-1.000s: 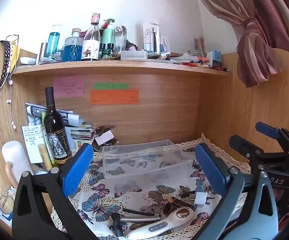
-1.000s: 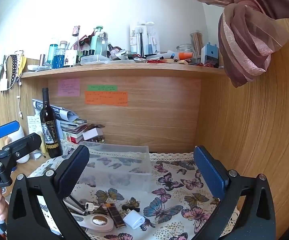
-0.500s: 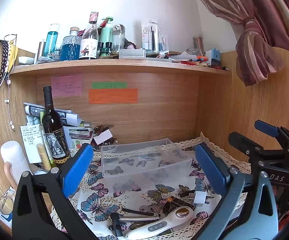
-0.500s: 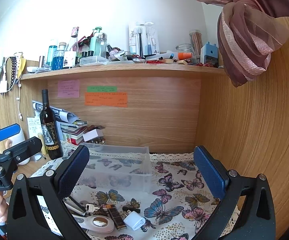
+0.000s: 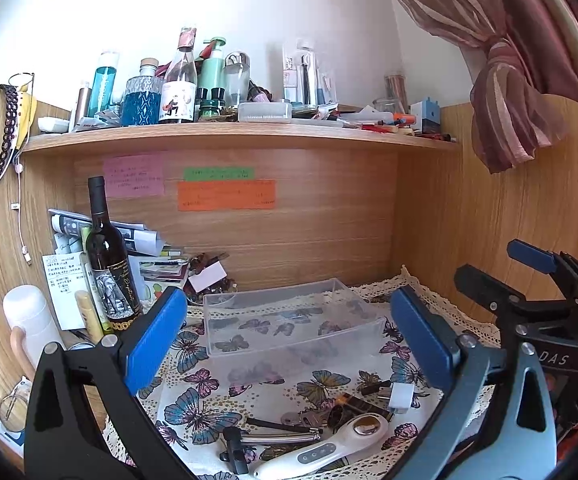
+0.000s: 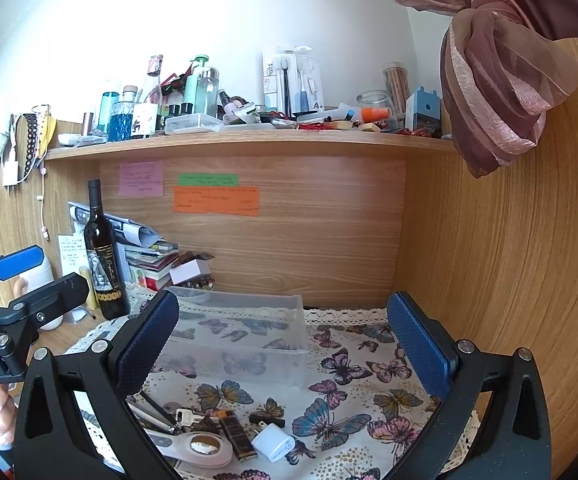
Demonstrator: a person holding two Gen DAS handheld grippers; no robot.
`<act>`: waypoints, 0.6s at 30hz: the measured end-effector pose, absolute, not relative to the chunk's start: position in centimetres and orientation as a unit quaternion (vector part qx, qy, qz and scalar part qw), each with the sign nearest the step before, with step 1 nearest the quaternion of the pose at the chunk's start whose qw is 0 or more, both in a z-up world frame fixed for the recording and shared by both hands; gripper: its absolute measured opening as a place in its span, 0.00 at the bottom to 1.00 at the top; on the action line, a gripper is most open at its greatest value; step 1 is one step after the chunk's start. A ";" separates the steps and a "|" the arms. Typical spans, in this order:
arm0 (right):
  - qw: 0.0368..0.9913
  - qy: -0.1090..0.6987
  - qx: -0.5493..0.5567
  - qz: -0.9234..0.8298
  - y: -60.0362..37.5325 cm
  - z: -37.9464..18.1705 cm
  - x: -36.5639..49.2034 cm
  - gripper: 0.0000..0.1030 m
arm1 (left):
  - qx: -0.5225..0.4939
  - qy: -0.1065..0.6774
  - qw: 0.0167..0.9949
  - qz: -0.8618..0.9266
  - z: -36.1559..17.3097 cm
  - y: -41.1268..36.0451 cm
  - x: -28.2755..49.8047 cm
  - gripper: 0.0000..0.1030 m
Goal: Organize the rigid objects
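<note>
Legible markings: "DAS" on the right tool (image 5: 545, 264) body in the left wrist view, "Robot.AI" on the left tool (image 6: 29, 276) body and "A+" on the toothbrush pack (image 6: 293, 80) on the shelf (image 6: 249, 140) in the right wrist view; the notes (image 6: 215, 200) are unreadable. Both tools hover level above the cloth (image 6: 353, 392) on the tabletop, jaws spread wide and empty, fingers (image 6: 1, 416) wrapping the left handle. The plug (image 6: 273, 442), lighter (image 6: 237, 434), key (image 6: 187, 416) and white wand (image 6: 197, 448) lie loose in front of the clear bin (image 6: 241, 336).
</note>
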State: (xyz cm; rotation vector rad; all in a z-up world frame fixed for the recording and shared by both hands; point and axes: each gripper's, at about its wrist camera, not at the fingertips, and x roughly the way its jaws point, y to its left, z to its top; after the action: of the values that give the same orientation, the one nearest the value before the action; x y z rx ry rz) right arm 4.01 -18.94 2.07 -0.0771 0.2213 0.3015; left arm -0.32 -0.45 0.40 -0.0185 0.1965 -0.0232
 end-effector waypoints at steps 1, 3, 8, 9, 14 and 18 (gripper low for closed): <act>0.982 0.110 -0.038 0.150 -18.9 2.1 4.0 1.00 | -0.009 0.098 0.995 -0.012 0.4 -0.4 -0.3 1.00; 0.982 0.109 -0.039 0.150 -18.9 2.1 4.0 1.00 | -0.010 0.098 0.995 -0.012 0.4 -0.4 -0.4 1.00; 0.982 0.108 -0.038 0.150 -18.9 2.0 3.8 1.00 | -0.013 0.097 0.995 -0.011 0.4 -0.3 -0.4 1.00; 0.982 0.108 -0.038 0.150 -18.9 2.0 3.8 1.00 | -0.014 0.098 0.995 -0.012 0.4 -0.3 -0.4 1.00; 0.982 0.107 -0.038 0.153 -18.9 2.0 3.8 1.00 | -0.013 0.097 0.995 -0.012 0.4 -0.4 -0.4 1.00; 0.982 0.106 -0.039 0.153 -18.9 2.1 3.7 1.00 | -0.012 0.097 0.995 -0.013 0.3 -0.4 -0.3 1.00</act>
State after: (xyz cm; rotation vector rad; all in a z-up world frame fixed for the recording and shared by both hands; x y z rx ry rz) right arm 3.73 -18.88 2.12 -0.0776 0.2132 0.3081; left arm -0.34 -0.43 0.32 -0.0248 0.1942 -0.0253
